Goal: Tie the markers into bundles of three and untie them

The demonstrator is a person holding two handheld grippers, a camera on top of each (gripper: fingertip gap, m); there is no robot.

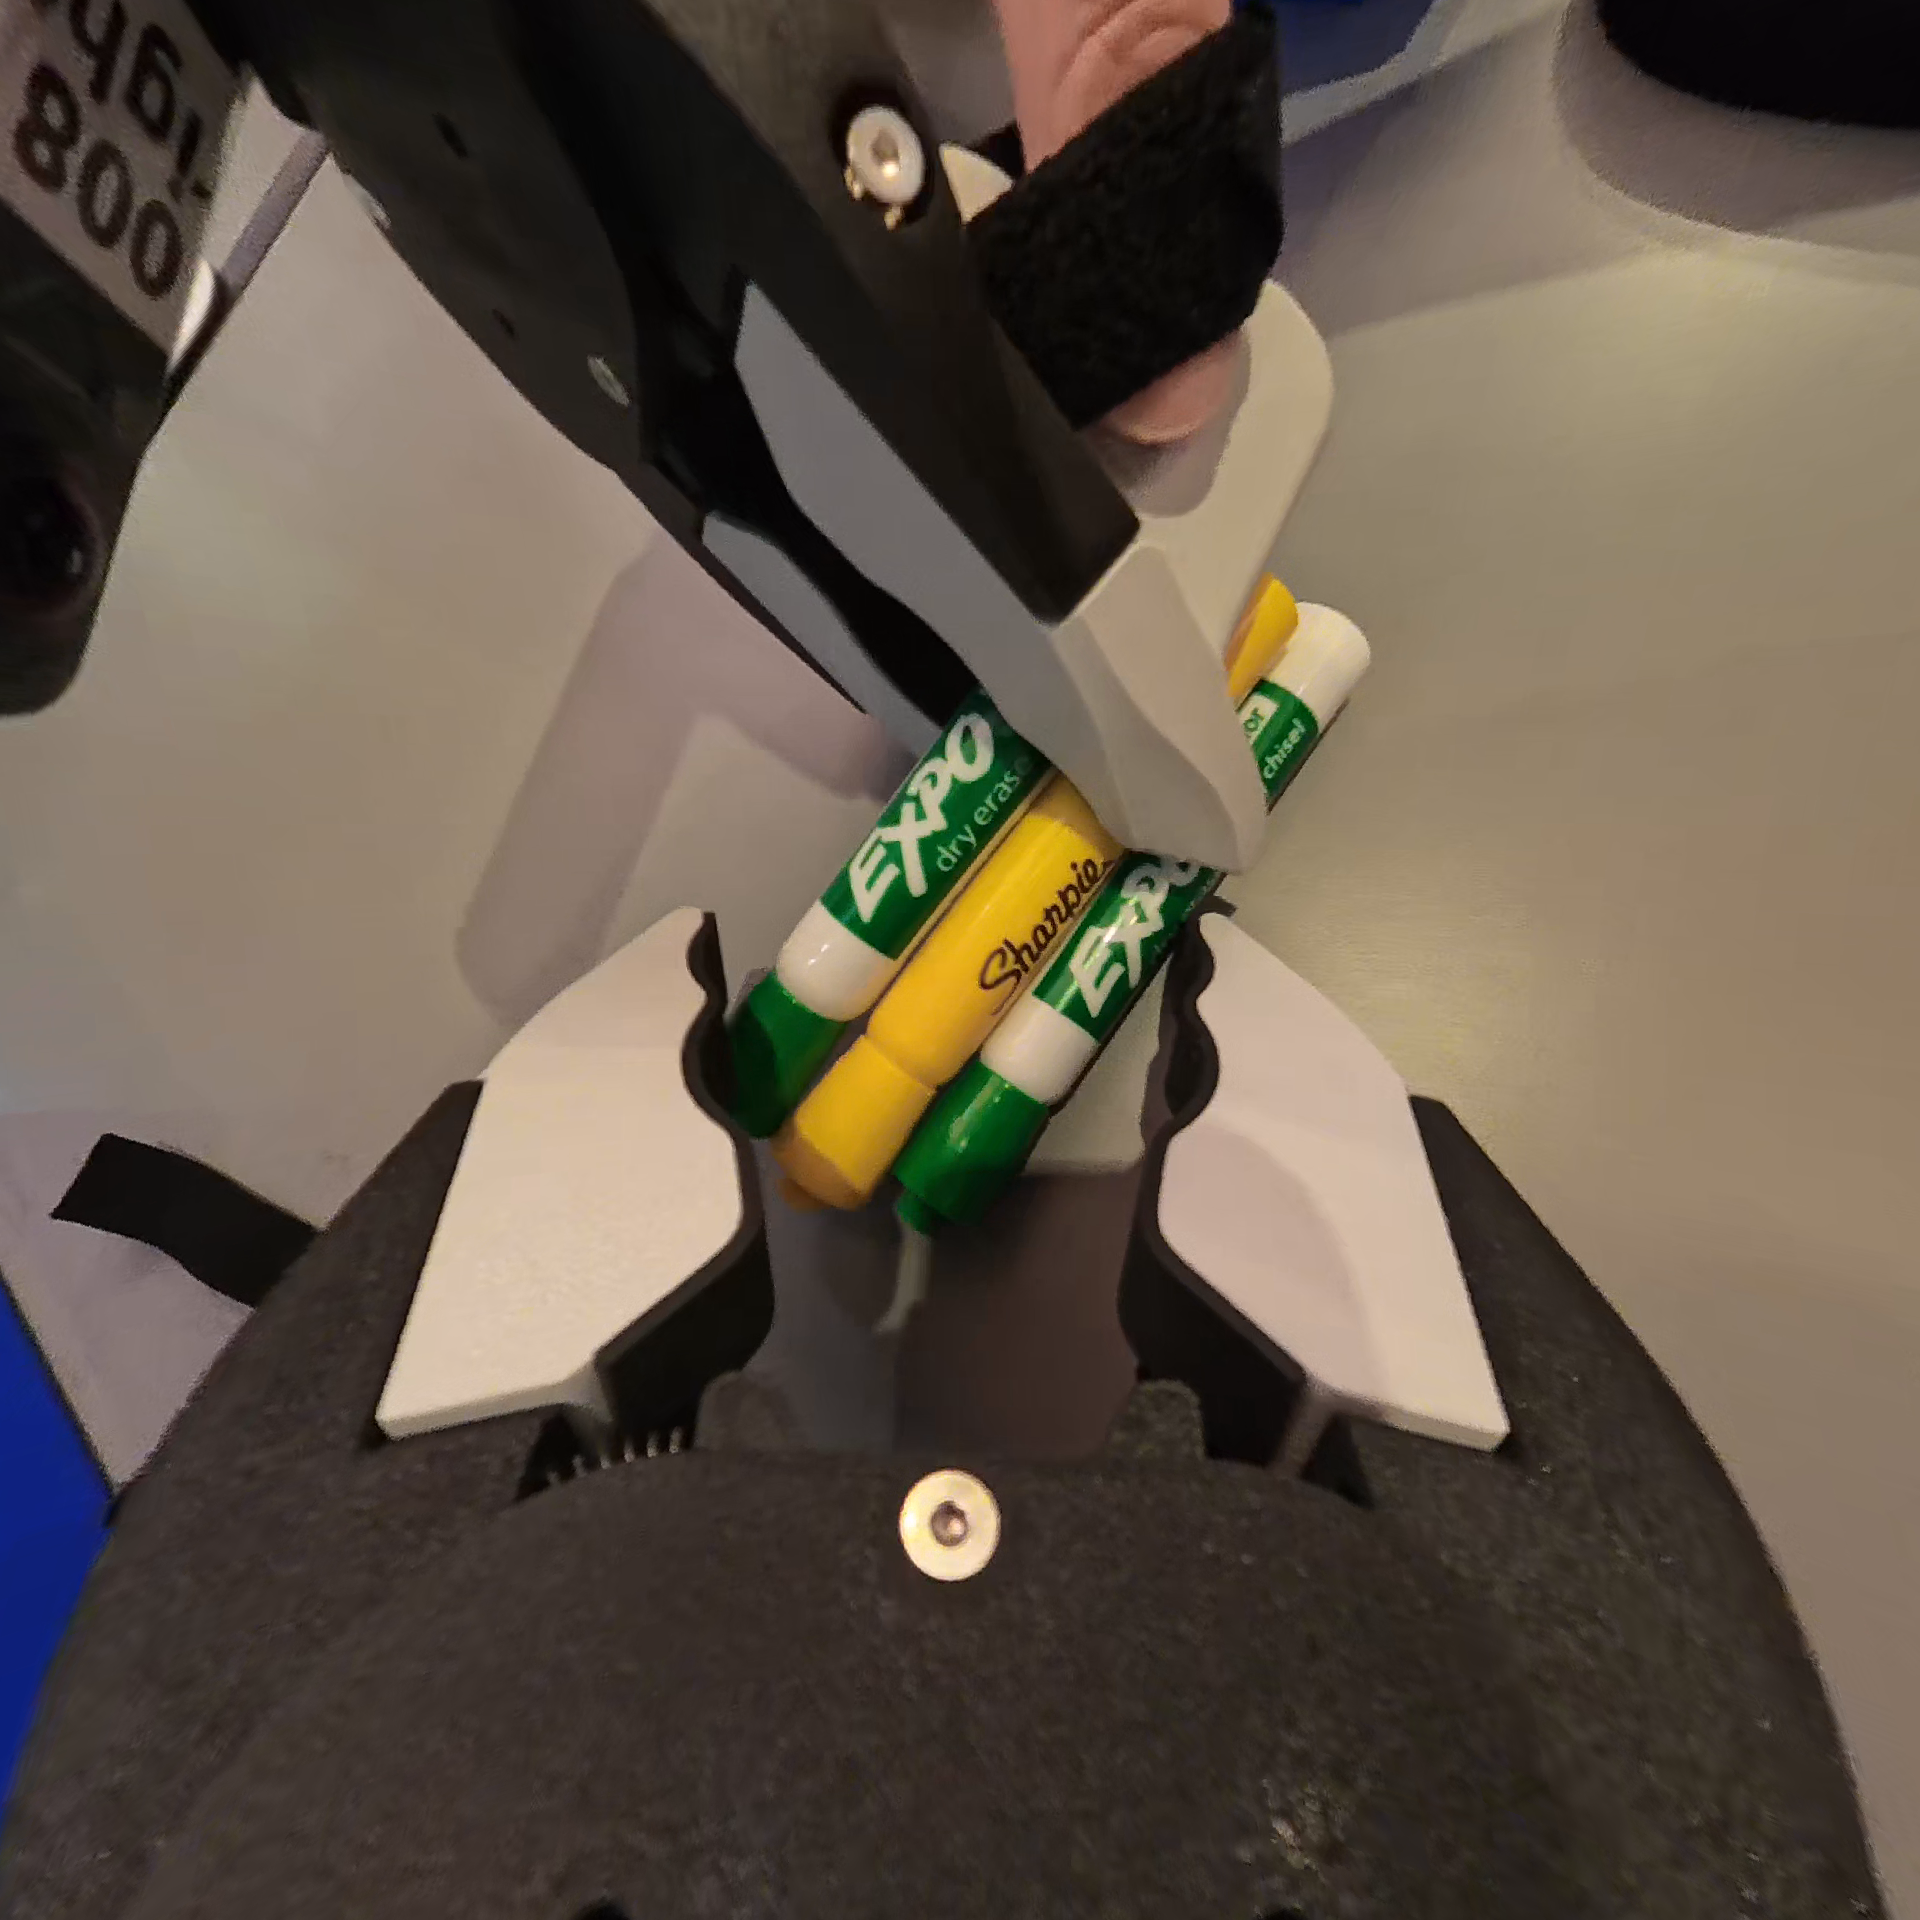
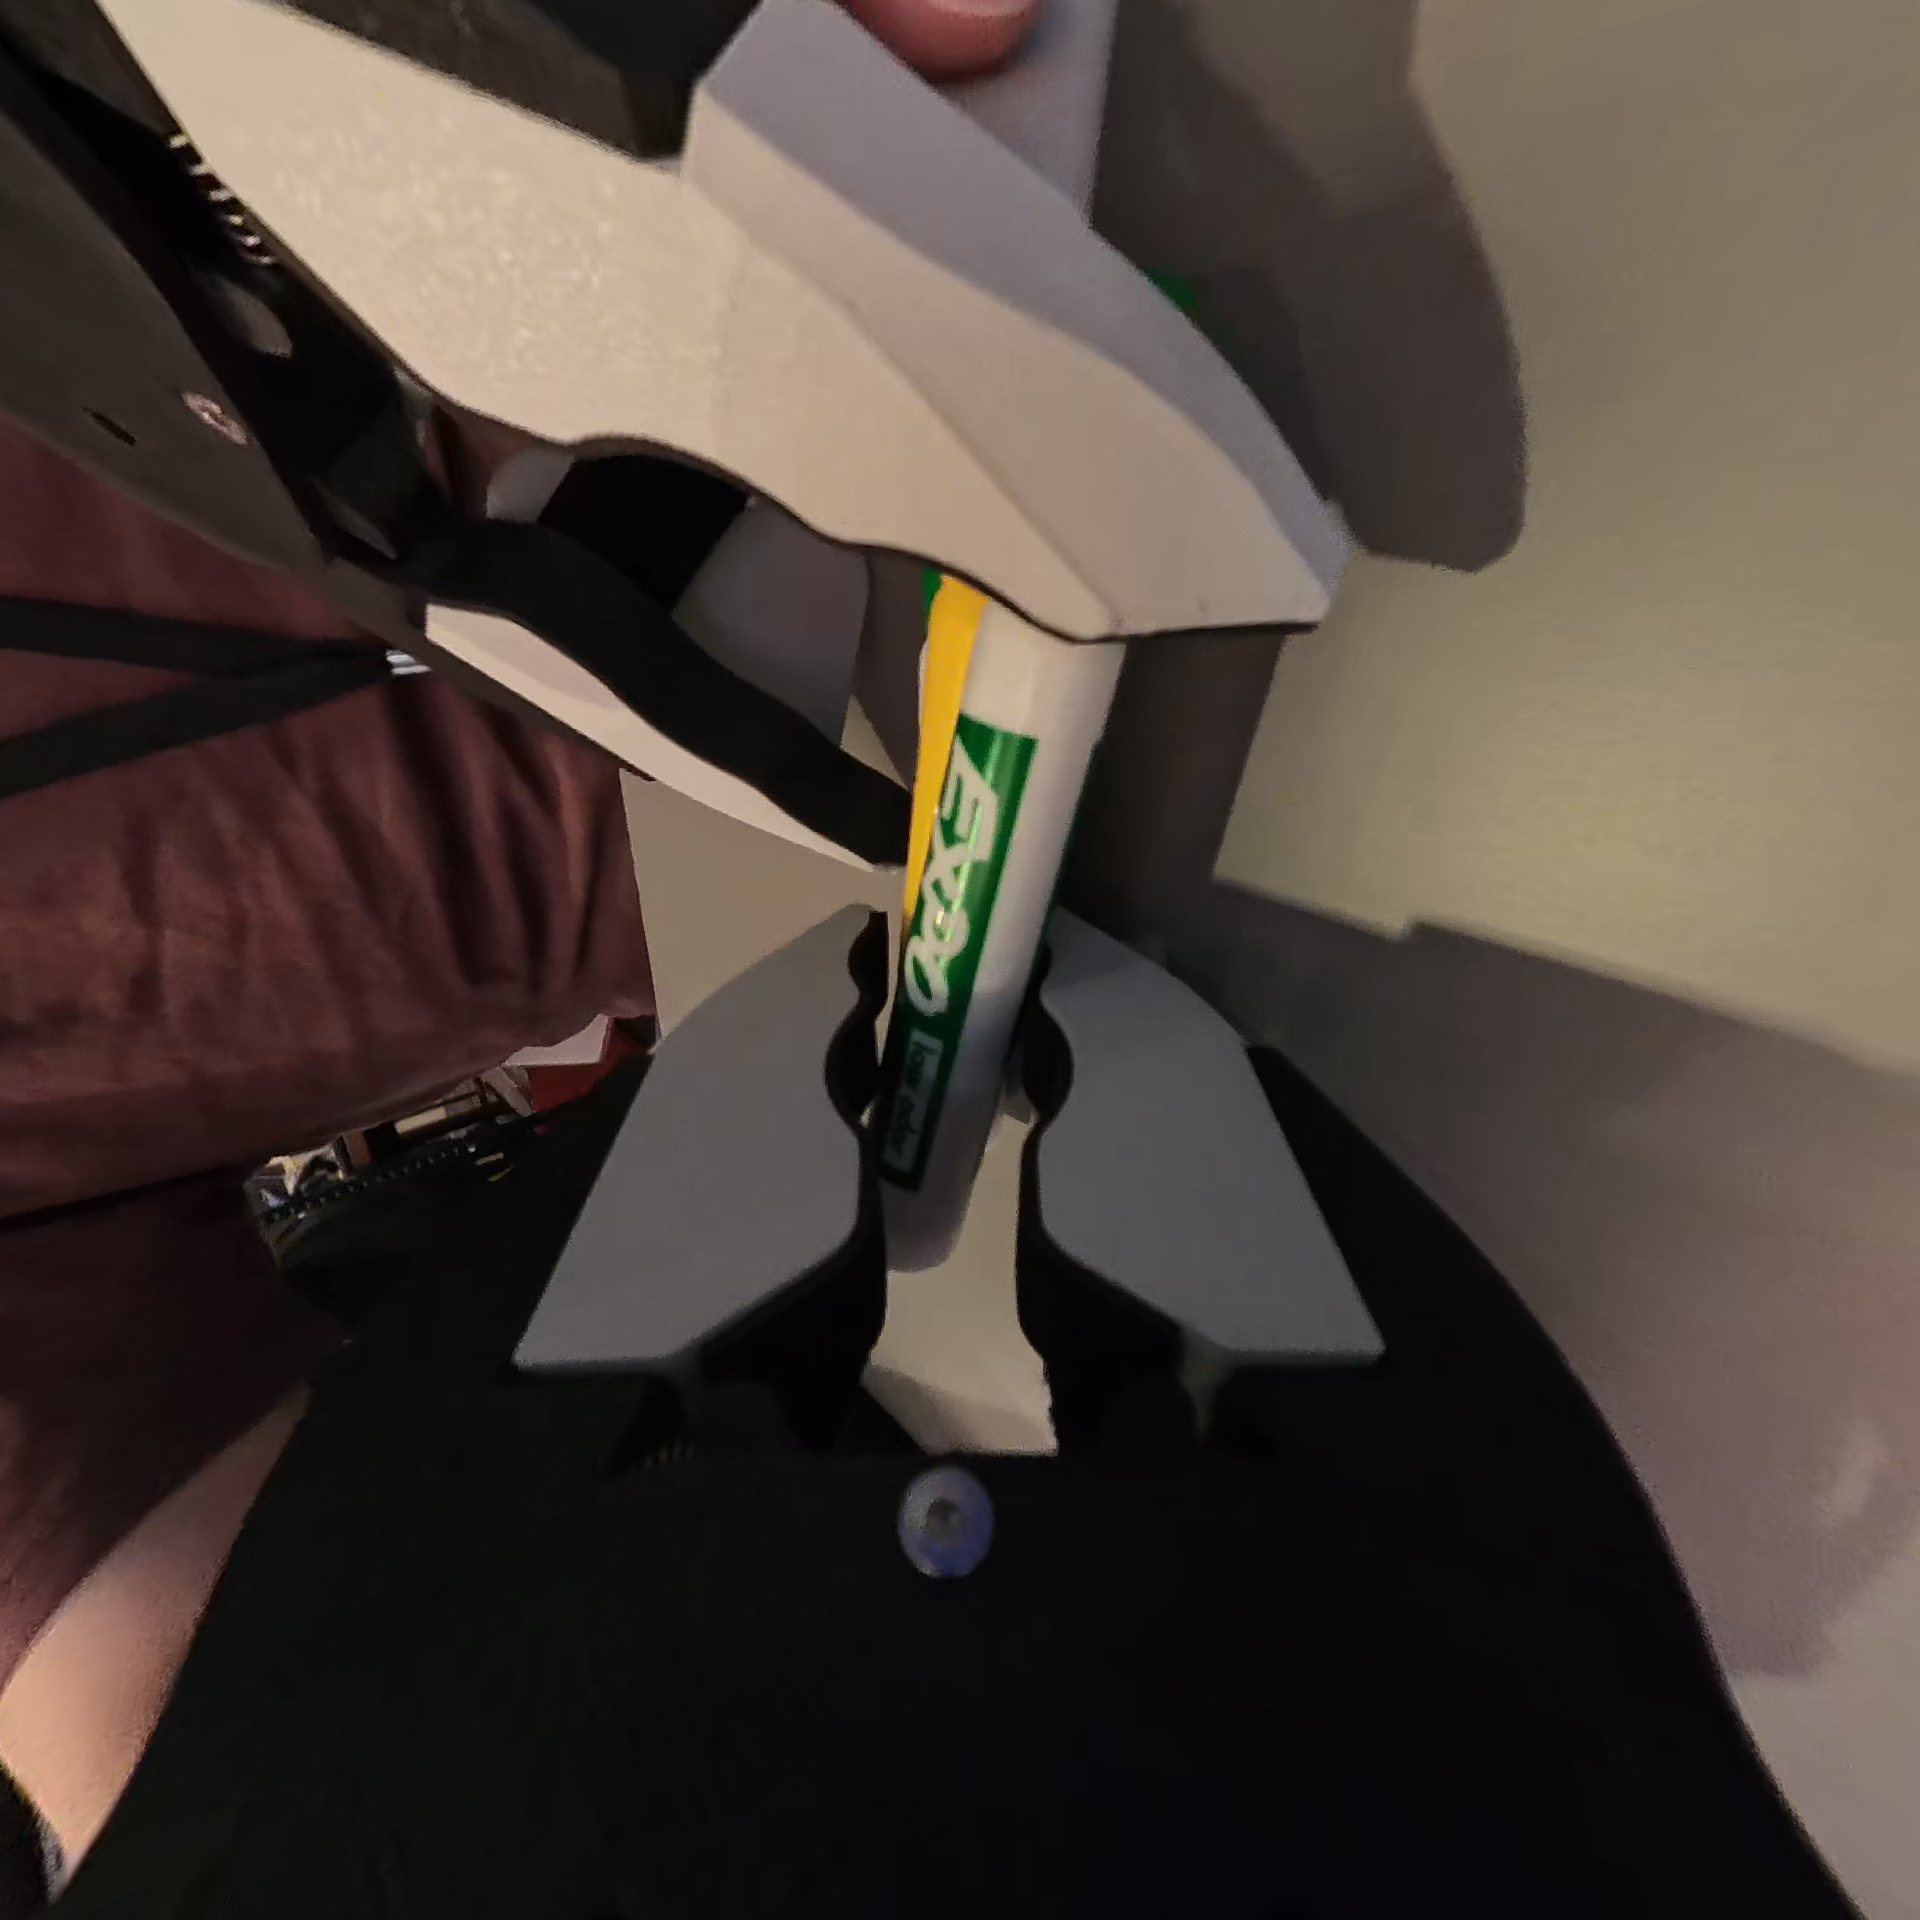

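Note:
Three markers lie side by side as a bundle: two green-and-white markers [image 1: 894,883] [image 1: 1101,966] with a yellow marker [image 1: 966,997] between them. My left gripper [image 1: 956,935] is shut on their cap ends and holds them above the table. My right gripper [image 1: 1174,769] comes in from the upper left and is clamped on the far half of the same bundle. In the right wrist view, my right gripper [image 2: 966,925] is shut on a green-and-white marker [image 2: 997,790], with the yellow marker [image 2: 940,707] behind it. A black band [image 2: 623,665] stretches from the left across the left gripper [image 2: 1039,717] to the markers.
A pale grey table [image 1: 312,727] lies under both grippers. A person's maroon sleeve [image 2: 260,883] fills the left of the right wrist view. A blue object [image 1: 42,1403] sits at the left edge. A dark object [image 1: 1766,52] is at the far right.

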